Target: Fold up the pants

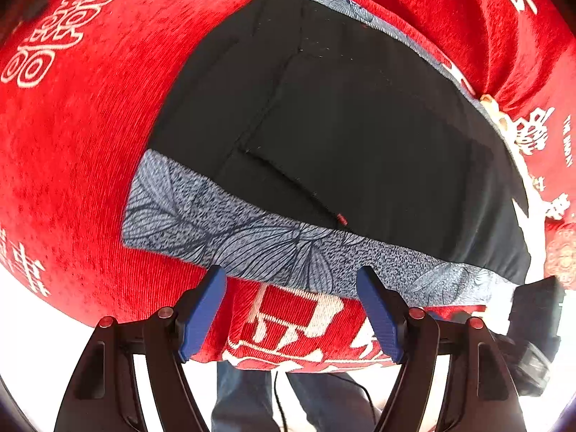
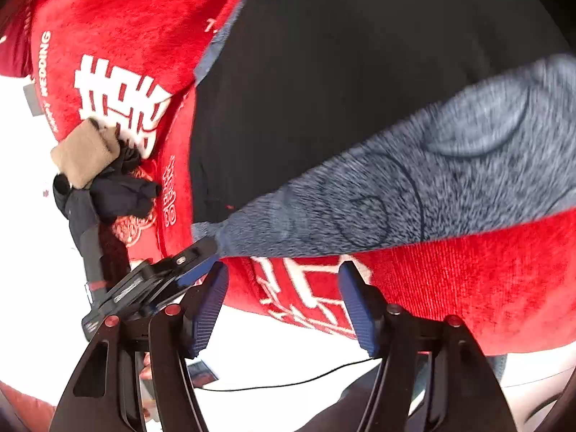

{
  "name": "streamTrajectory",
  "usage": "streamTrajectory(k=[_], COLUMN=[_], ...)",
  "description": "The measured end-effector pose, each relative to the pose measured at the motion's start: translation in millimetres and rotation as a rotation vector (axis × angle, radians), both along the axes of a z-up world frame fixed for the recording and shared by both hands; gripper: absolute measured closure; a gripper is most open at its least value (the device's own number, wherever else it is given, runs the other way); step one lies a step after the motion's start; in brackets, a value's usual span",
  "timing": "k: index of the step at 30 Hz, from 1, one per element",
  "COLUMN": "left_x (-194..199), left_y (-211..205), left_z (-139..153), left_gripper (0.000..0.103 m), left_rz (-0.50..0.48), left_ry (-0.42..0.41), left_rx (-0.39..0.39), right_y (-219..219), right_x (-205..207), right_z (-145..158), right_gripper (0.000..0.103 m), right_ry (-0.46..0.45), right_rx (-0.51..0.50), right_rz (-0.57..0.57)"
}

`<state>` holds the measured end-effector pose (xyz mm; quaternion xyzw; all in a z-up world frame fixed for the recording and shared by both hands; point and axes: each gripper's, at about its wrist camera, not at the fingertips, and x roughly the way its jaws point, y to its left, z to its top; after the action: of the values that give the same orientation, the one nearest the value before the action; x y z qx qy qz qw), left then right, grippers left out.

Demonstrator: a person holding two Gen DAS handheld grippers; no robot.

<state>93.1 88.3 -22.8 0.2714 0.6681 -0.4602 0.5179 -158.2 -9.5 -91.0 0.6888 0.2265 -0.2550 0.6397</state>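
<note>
The black pants with a grey leaf-print waistband [image 1: 324, 115] lie flat on the red velvet cloth with white characters [image 1: 79, 151], both the left hand-held gripper [image 1: 291, 309] and right hand-held gripper [image 2: 284, 302] released beside the near edge.

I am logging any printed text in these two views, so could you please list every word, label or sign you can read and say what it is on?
"WEDDING" printed in white along the red cloth, at its left edge in the right wrist view.
The word below it on the same line is too bent to read.
Large white Chinese-style characters are woven into the red cloth.
A small white line at the right edge of the left wrist view is too small to read.
No text shows on the black pants.
</note>
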Motion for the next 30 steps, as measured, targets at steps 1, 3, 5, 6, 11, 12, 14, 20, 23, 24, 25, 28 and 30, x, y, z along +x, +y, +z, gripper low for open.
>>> streamTrajectory(k=[1, 3, 5, 6, 11, 12, 14, 20, 23, 24, 25, 28, 30], left_x=[3.3, 5.9, 7.9, 9.9, 11.7, 10.8, 13.6, 19.8, 17.7, 16.5, 17.4, 5.5, 7.4], left_y=[3.8, 13.3, 19.8, 24.3, 26.1, 19.9, 15.2, -7.1, -15.0, -14.5, -11.1, -14.3, -13.1], left_z=[-0.1, 0.3, 1.9, 0.7, -9.2, -12.0, -16.4, -30.0, -28.3, -25.7, -23.3, -13.8, -13.3], left_gripper=[0.026, 0.026, 0.026, 0.026, 0.026, 0.026, 0.026, 0.043, 0.068, 0.068, 0.068, 0.068, 0.068], left_rz=[-0.002, -0.006, 0.003, 0.011, 0.095, 0.115, 0.161, 0.34, 0.298, 0.283, 0.269, 0.208, 0.195], left_ry=[0.012, 0.041, 0.078, 0.091, 0.178, 0.195, 0.236, 0.287, 0.21, 0.209, 0.206, 0.188, 0.186], left_rx=[-0.009, -0.017, -0.021, -0.012, 0.02, 0.021, 0.011, -0.052, -0.049, -0.052, -0.055, -0.056, -0.063], right_y=[2.9, 7.4, 9.0, 9.7, -6.3, -10.9, -14.3, -4.2, -0.7, 0.8, 3.0, 10.4, 12.3], right_x=[-1.2, -5.4, -10.8, -13.9, -20.0, -19.8, -19.2, -21.3, -41.0, -49.2, -62.1, -95.8, -111.6], right_z=[-6.0, -9.1, -12.8, -13.2, -22.7, -21.3, -4.4, 21.9, 12.0, 9.8, 6.3, 6.5, 5.8], right_gripper=[0.036, 0.035, 0.036, 0.036, 0.089, 0.09, 0.092, 0.097, 0.092, 0.082, 0.075, 0.051, 0.051], right_ry=[-0.019, -0.067, -0.097, -0.118, -0.218, -0.236, -0.299, -0.259, -0.123, -0.098, -0.088, -0.078, -0.086], right_rx=[0.002, 0.012, 0.025, 0.041, 0.134, 0.126, 0.082, 0.052, 0.071, 0.074, 0.074, 0.069, 0.068], right_rz=[-0.022, -0.063, -0.1, -0.128, -0.287, -0.294, -0.269, -0.128, -0.143, -0.159, -0.184, -0.288, -0.334])
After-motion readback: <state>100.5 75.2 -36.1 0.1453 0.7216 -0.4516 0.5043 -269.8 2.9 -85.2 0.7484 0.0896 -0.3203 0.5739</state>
